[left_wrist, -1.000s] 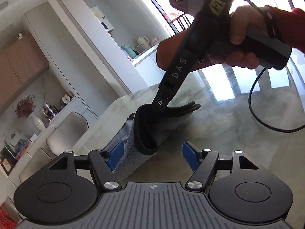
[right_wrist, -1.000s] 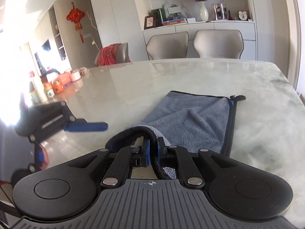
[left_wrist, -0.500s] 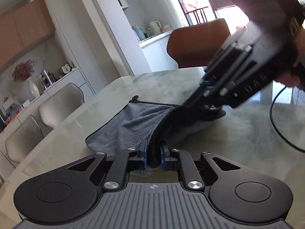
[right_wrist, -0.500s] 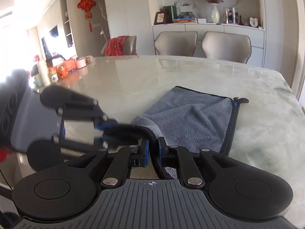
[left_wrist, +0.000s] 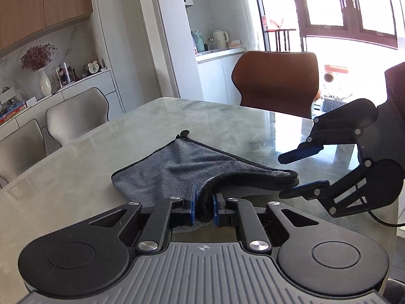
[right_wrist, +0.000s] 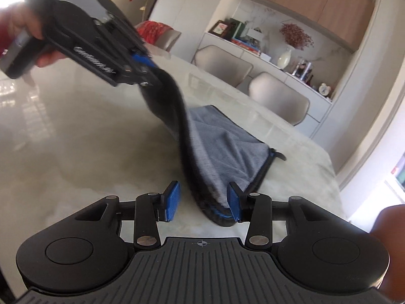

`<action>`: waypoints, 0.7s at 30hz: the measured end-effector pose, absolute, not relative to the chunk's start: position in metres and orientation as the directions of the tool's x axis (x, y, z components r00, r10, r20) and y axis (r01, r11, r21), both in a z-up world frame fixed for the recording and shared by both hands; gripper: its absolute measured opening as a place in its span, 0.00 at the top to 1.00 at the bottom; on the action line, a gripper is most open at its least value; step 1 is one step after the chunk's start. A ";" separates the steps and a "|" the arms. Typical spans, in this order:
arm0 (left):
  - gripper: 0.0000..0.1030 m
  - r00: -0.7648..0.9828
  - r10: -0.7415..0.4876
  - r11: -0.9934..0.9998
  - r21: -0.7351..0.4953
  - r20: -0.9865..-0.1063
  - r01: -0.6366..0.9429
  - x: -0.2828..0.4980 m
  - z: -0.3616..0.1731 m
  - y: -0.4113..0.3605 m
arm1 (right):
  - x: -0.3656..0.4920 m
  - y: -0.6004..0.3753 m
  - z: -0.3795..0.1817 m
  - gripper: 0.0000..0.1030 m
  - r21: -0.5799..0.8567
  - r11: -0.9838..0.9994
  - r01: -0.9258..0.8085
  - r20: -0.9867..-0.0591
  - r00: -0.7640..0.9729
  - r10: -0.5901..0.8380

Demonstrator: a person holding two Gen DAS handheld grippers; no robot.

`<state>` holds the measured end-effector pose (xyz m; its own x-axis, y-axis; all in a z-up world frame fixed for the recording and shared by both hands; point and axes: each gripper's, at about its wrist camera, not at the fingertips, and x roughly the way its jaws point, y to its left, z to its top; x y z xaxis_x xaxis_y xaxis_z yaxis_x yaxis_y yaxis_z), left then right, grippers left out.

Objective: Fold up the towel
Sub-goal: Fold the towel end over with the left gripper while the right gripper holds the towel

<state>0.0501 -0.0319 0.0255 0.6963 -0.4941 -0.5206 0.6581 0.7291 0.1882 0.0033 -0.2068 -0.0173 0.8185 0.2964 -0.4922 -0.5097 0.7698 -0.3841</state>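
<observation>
A grey towel (left_wrist: 192,164) with a black hem lies on the marble table (left_wrist: 227,126), its near edge lifted. My left gripper (left_wrist: 203,205) is shut on the towel's near corner; in the right wrist view it (right_wrist: 141,63) holds that corner raised above the table. My right gripper (right_wrist: 202,204) is open, its blue pads either side of the towel's other corner (right_wrist: 215,202), which rests between them. In the left wrist view the right gripper (left_wrist: 301,172) stands open just right of the towel's edge.
A brown chair (left_wrist: 276,83) stands at the table's far side, and grey chairs (left_wrist: 76,111) at the left side. A sideboard with a vase (right_wrist: 284,59) and books runs along the wall. A cable (left_wrist: 384,221) hangs by the right gripper.
My right gripper has opened and let go of the towel corner. My left gripper, open a second ago, has shut on the near corner and lifted it.
</observation>
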 end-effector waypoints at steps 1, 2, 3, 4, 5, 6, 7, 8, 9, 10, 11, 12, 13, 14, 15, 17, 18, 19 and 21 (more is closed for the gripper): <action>0.88 0.696 -0.491 0.727 0.194 -0.524 0.659 0.050 0.025 -0.032 | 0.006 -0.209 -0.017 0.63 -0.366 0.779 -0.509 -0.497 0.815 0.299; 0.88 0.696 -0.488 0.725 0.199 -0.527 0.659 0.049 0.025 -0.032 | 0.010 -0.213 -0.015 0.65 -0.332 0.791 -0.515 -0.508 0.804 0.310; 0.88 0.694 -0.485 0.724 0.200 -0.532 0.660 0.050 0.025 -0.032 | 0.013 -0.217 -0.014 0.78 -0.296 0.802 -0.519 -0.518 0.793 0.322; 0.88 0.685 -0.484 0.723 0.192 -0.544 0.663 0.051 0.024 -0.031 | 0.016 -0.220 -0.011 0.86 -0.267 0.810 -0.522 -0.522 0.785 0.334; 0.88 0.677 -0.484 0.723 0.183 -0.554 0.667 0.053 0.024 -0.030 | 0.019 -0.224 -0.009 0.86 -0.237 0.817 -0.525 -0.526 0.777 0.347; 0.88 0.670 -0.486 0.723 0.172 -0.562 0.669 0.054 0.024 -0.029 | 0.021 -0.228 -0.006 0.86 -0.207 0.824 -0.527 -0.529 0.769 0.359; 0.88 0.669 -0.484 0.725 0.169 -0.564 0.668 0.056 0.025 -0.029 | 0.024 -0.231 -0.004 0.87 -0.177 0.830 -0.529 -0.532 0.761 0.372; 0.88 0.670 -0.480 0.726 0.173 -0.566 0.665 0.058 0.027 -0.029 | 0.027 -0.235 -0.001 0.88 -0.146 0.835 -0.530 -0.535 0.753 0.384; 0.87 0.673 -0.475 0.728 0.177 -0.567 0.662 0.061 0.029 -0.029 | 0.031 -0.238 0.005 0.88 -0.123 0.837 -0.533 -0.528 0.749 0.399; 0.87 0.681 -0.470 0.730 0.186 -0.562 0.657 0.067 0.033 -0.029 | 0.037 -0.240 0.011 0.88 -0.110 0.839 -0.533 -0.522 0.749 0.407; 0.86 0.687 -0.465 0.735 0.189 -0.558 0.651 0.073 0.037 -0.028 | 0.041 -0.241 0.014 0.88 -0.107 0.841 -0.531 -0.519 0.751 0.408; 0.86 0.693 -0.457 0.743 0.190 -0.557 0.642 0.081 0.041 -0.028 | 0.051 -0.242 0.019 0.88 -0.106 0.845 -0.525 -0.515 0.756 0.405; 0.86 0.699 -0.446 0.751 0.191 -0.558 0.632 0.090 0.045 -0.027 | 0.061 -0.242 0.025 0.88 -0.107 0.849 -0.517 -0.511 0.761 0.399; 0.86 0.704 -0.431 0.761 0.191 -0.565 0.620 0.101 0.048 -0.027 | 0.068 -0.242 0.028 0.88 -0.107 0.851 -0.514 -0.509 0.764 0.397; 0.86 0.705 -0.418 0.772 0.185 -0.573 0.608 0.112 0.049 -0.027 | 0.085 -0.241 0.034 0.88 -0.102 0.852 -0.514 -0.513 0.761 0.398; 0.86 0.703 -0.396 0.792 0.168 -0.590 0.587 0.133 0.050 -0.025 | 0.102 -0.238 0.040 0.88 -0.104 0.853 -0.512 -0.519 0.759 0.392; 0.86 0.701 -0.387 0.802 0.157 -0.599 0.577 0.144 0.050 -0.025 | 0.116 -0.235 0.043 0.88 -0.118 0.850 -0.513 -0.527 0.758 0.385; 0.86 0.697 -0.379 0.813 0.140 -0.609 0.565 0.157 0.049 -0.024 | 0.130 -0.232 0.044 0.88 -0.131 0.849 -0.511 -0.533 0.759 0.374; 0.86 0.683 -0.373 0.826 0.111 -0.628 0.553 0.176 0.046 -0.022 | 0.153 -0.227 0.044 0.88 -0.136 0.848 -0.513 -0.555 0.748 0.364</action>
<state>0.1758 -0.0219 0.0461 0.6830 -0.3726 -0.6282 0.5527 0.8260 0.1110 0.1534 -0.2275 0.0444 0.7483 0.3636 -0.5548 -0.5128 0.8476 -0.1362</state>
